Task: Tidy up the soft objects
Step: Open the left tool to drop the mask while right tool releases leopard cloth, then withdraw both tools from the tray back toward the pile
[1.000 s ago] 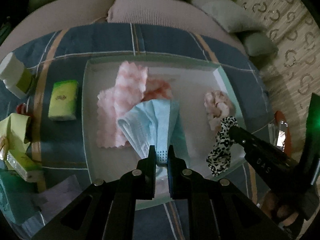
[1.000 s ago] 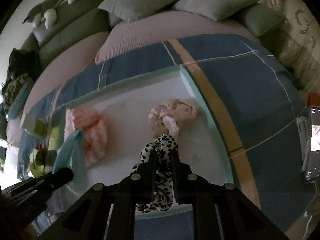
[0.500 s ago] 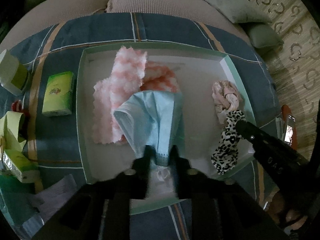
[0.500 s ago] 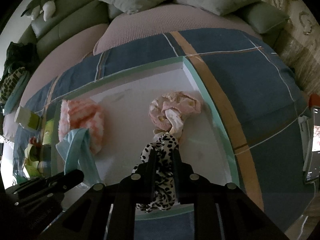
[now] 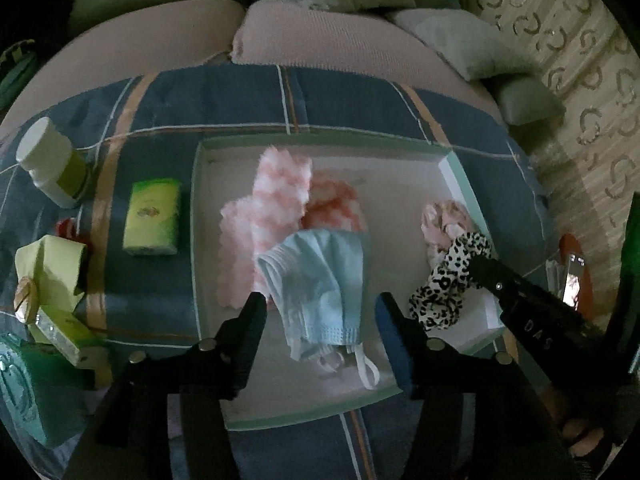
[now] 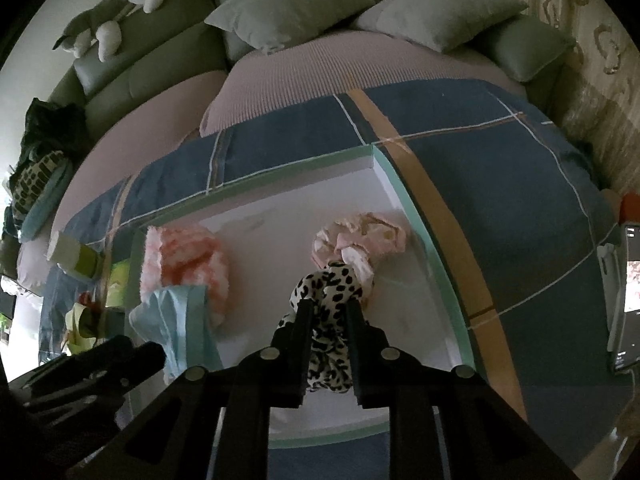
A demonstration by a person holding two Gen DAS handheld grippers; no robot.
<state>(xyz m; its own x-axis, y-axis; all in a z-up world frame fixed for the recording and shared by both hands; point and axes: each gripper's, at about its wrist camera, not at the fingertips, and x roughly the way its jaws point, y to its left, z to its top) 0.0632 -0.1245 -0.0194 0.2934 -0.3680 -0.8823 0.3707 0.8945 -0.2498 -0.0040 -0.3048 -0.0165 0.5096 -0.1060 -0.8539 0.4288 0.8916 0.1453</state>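
Note:
A white tray with a mint rim (image 5: 320, 142) lies on a blue plaid cloth. In it a light blue face mask (image 5: 316, 276) rests on pink fuzzy cloths (image 5: 276, 200). My left gripper (image 5: 320, 300) hovers over the mask's near end; its jaws are opening and its pads stand clear of the mask. My right gripper (image 6: 329, 308) is shut on a leopard-print scrunchie (image 6: 328, 280), which hangs over the tray's right side. The scrunchie touches a pale pink scrunchie (image 6: 360, 236). In the left wrist view the right gripper's fingers (image 5: 484, 268) come in from the right, holding the leopard scrunchie (image 5: 448, 284).
Left of the tray stand a white bottle (image 5: 52, 160), a green tissue pack (image 5: 152, 216), yellow-green boxes (image 5: 52, 264) and a teal box (image 5: 24, 392). A lit phone (image 5: 572, 284) lies to the right. Sofa cushions (image 6: 288, 8) lie behind the cloth.
My left gripper's jaws have spread wide and let go of the blue mask, which now lies loose in the tray. The right gripper has kept its hold on the leopard scrunchie.

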